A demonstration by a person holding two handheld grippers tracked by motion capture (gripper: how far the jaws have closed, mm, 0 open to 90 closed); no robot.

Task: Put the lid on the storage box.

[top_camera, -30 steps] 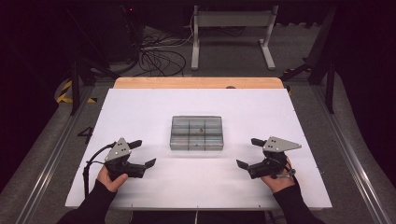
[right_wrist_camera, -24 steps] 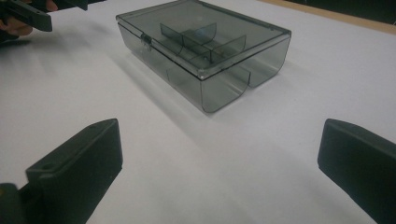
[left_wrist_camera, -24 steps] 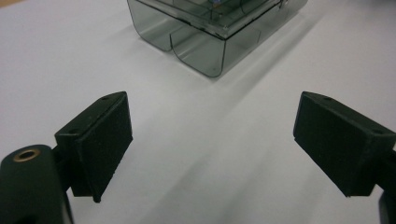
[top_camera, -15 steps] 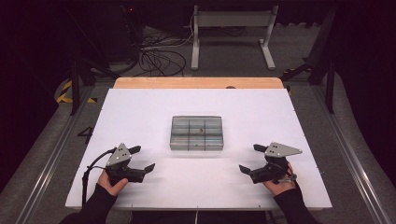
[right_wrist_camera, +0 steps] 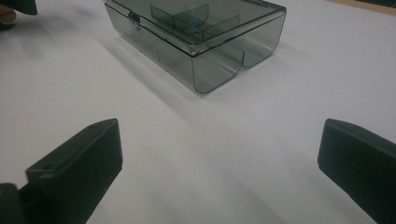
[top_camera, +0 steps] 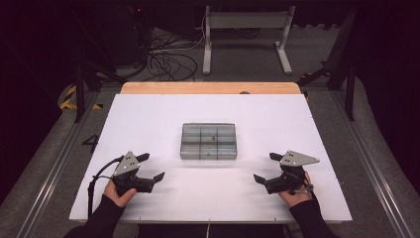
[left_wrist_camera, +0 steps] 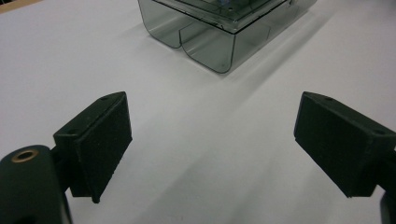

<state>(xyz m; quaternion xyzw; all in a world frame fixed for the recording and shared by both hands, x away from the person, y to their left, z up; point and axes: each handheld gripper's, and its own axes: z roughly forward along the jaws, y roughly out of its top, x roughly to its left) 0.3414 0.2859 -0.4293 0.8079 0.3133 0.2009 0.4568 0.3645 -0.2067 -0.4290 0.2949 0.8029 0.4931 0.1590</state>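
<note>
1. My left gripper point(top_camera: 152, 167) and right gripper point(top_camera: 262, 168) hover low over the white table point(top_camera: 148, 114), jaws spread wide, gripping nothing.
2. The smoky clear compartment box point(top_camera: 208, 141) sits mid-table between them, lid shut, well apart from both.
3. Bare tabletop lies between my jaws and the box.
4. A small blue thing point(right_wrist_camera: 192, 21) shows through the lid; I cannot tell what it is.

A smoky clear plastic compartment box point(top_camera: 208, 141) sits flat mid-table; lid shut; a small blue item inside.
</note>
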